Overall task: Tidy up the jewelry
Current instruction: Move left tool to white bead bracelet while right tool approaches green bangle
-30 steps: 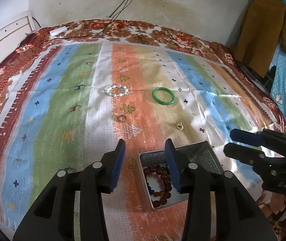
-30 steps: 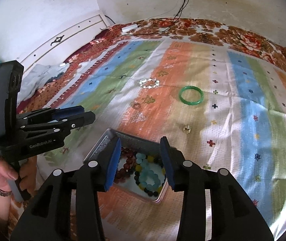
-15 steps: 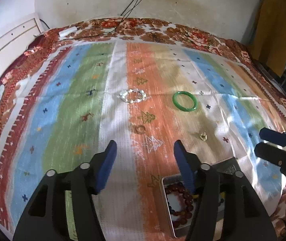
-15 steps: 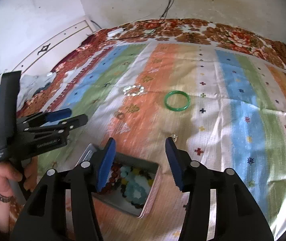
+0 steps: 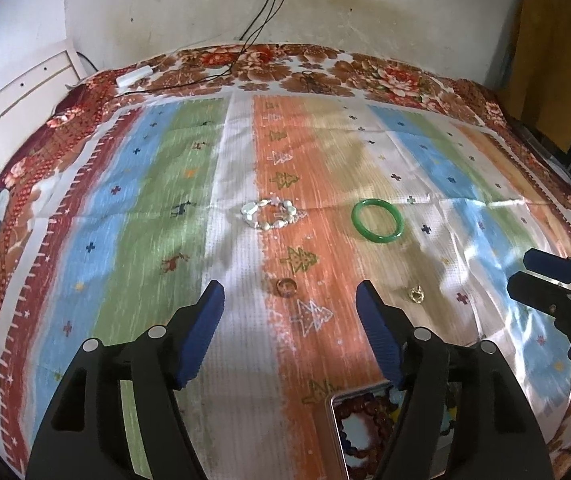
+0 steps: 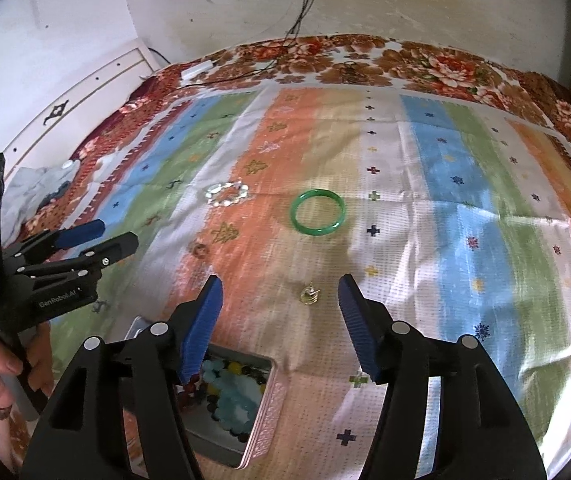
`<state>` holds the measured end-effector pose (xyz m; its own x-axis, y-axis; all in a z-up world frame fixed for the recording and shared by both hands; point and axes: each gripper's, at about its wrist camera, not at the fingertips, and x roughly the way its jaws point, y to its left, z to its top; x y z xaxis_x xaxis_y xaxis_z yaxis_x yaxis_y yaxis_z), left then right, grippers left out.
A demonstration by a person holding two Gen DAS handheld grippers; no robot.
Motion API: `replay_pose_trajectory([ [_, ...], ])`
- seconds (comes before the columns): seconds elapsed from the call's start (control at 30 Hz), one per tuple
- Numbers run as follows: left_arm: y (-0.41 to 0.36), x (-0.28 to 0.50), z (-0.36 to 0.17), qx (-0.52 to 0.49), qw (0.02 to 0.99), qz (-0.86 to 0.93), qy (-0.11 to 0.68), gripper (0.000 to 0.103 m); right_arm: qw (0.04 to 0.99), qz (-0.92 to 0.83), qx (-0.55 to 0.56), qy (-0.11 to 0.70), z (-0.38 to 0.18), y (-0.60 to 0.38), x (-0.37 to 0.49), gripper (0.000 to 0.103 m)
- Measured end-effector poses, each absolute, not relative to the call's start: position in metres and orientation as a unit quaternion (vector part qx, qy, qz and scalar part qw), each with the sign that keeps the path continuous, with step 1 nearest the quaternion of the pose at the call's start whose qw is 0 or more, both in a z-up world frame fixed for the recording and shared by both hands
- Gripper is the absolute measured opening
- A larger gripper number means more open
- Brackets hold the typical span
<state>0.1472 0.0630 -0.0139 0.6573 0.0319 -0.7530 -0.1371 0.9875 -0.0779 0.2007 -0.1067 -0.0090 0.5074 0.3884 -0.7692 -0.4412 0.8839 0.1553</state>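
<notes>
On the striped cloth lie a green bangle (image 5: 377,221) (image 6: 317,213), a white bead bracelet (image 5: 270,214) (image 6: 227,193), a small brown ring (image 5: 286,287) (image 6: 199,249) and a small gold ring (image 5: 417,293) (image 6: 310,295). A metal tin (image 6: 270,396) (image 5: 335,432) near the front holds red and pale blue bead bracelets. My left gripper (image 5: 290,334) is open and empty, the brown ring just beyond its tips. My right gripper (image 6: 281,324) is open and empty, the gold ring between its tips farther out.
The cloth covers a bed with a floral blanket (image 5: 325,68) at the back. Cables (image 5: 261,12) hang from a wall socket to a white adapter (image 5: 133,75). A headboard (image 6: 85,92) stands left; brown clothing (image 5: 545,60) hangs at the right.
Both grippers have moved forward past the tin toward the loose jewelry, and both have opened wider. The tin now sits near the bottom of each view.
</notes>
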Motion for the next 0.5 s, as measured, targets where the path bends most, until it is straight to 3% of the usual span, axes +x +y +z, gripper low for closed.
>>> replay_pose_trajectory([
  [0.5,0.071,0.182,-0.017,-0.053,0.908,0.065,0.41,0.075,0.878,0.203,-0.036,0.431,-0.014,-0.104,0.236,0.066],
])
